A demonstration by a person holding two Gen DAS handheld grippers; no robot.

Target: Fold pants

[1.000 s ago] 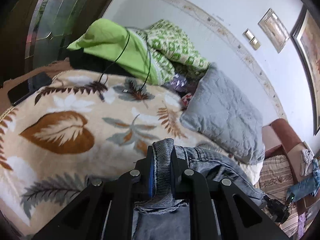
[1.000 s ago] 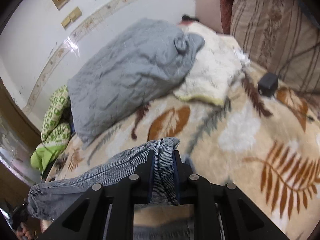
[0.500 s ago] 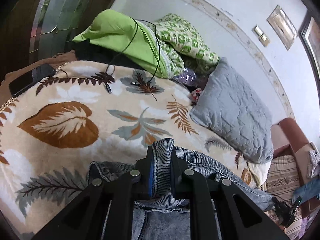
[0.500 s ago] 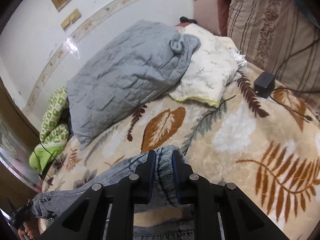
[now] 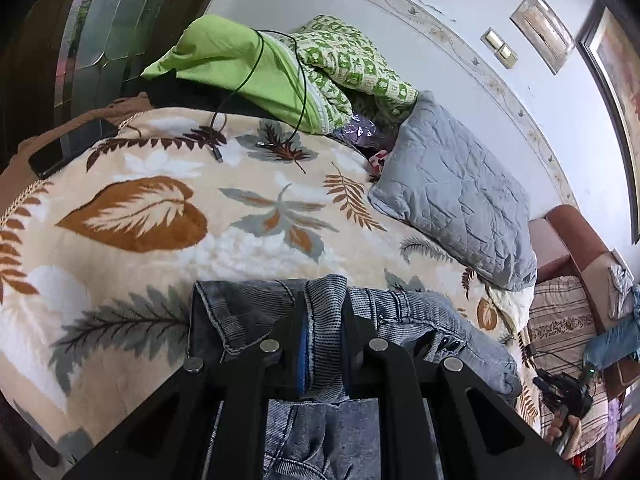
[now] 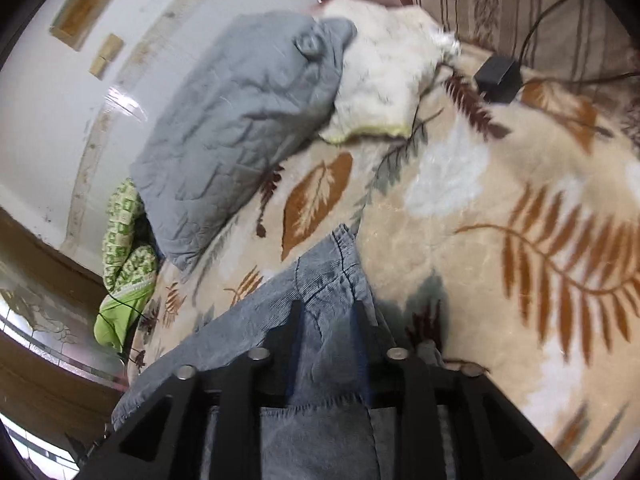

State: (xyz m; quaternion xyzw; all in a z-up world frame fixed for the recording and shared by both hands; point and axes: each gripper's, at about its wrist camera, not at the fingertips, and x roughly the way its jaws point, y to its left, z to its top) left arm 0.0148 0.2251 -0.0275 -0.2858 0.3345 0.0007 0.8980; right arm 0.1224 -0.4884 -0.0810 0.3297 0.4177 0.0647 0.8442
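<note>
Grey-blue denim pants [image 5: 412,312] lie across a leaf-patterned blanket [image 5: 132,216] on a bed. My left gripper [image 5: 324,312] is shut on a bunched fold of the pants' edge, low over the blanket. In the right wrist view the pants [image 6: 328,276] lie flat on the blanket [image 6: 520,240]. My right gripper [image 6: 326,308] has its fingers spread apart, with the denim lying loose between them and not pinched.
A grey quilted pillow [image 5: 452,196] and green bedding [image 5: 248,60] with a black cable [image 5: 256,80] lie at the back by the wall. A white pillow [image 6: 384,76] and a black charger block [image 6: 498,76] lie far right. A phone [image 5: 68,148] rests at the left edge.
Both grippers have come down and laid the pants onto the blanket. The right gripper has opened and let go of the denim. The left still grips its fold.
</note>
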